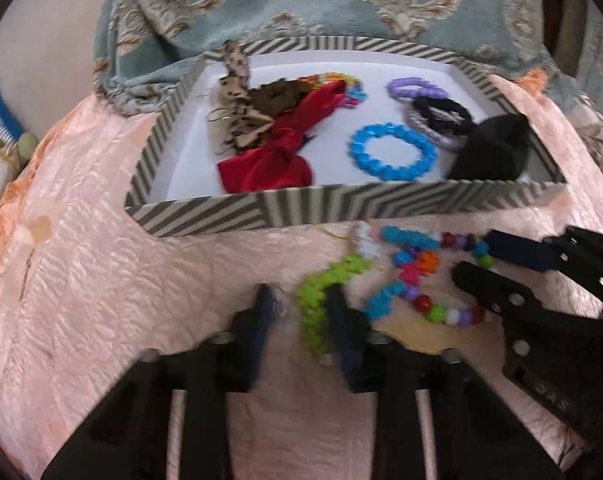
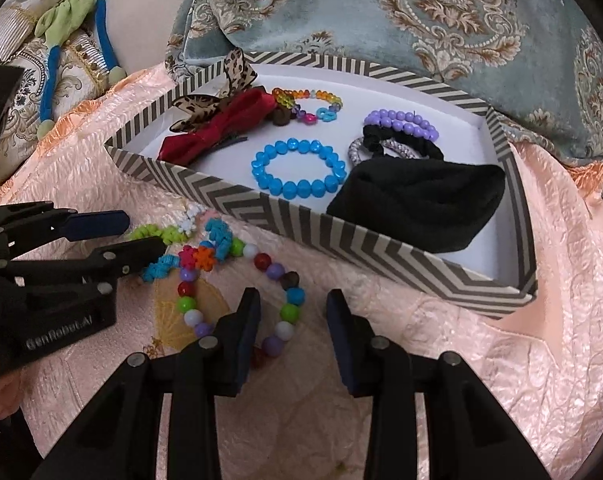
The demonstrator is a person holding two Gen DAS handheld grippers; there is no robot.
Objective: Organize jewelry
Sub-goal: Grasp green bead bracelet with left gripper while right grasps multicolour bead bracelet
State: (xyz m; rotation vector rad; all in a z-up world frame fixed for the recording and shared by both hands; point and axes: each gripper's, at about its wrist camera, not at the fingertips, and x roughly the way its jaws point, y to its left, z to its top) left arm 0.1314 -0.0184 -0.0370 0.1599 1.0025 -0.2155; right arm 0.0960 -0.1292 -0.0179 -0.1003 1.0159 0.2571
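Note:
A striped box (image 1: 261, 204) (image 2: 381, 248) holds a blue bead bracelet (image 1: 393, 152) (image 2: 297, 170), a red bow (image 1: 285, 148) (image 2: 221, 128), a purple bracelet (image 1: 415, 88) (image 2: 401, 122), black scrunchies and a black pouch (image 2: 417, 200). In front of it on the pink cloth lie a green-and-multicolour flower bracelet (image 1: 321, 292) (image 2: 205, 248) and a multicolour round-bead bracelet (image 1: 445, 312) (image 2: 285, 312). My left gripper (image 1: 301, 300) (image 2: 141, 232) is open over the green part. My right gripper (image 2: 293, 304) (image 1: 473, 256) is open over the round beads.
A blue damask pillow (image 2: 421, 20) lies behind the box. A green and blue hair band (image 2: 77, 12) rests on a patterned cushion at the far left. The pink quilted cloth (image 1: 101, 280) covers the surface around the box.

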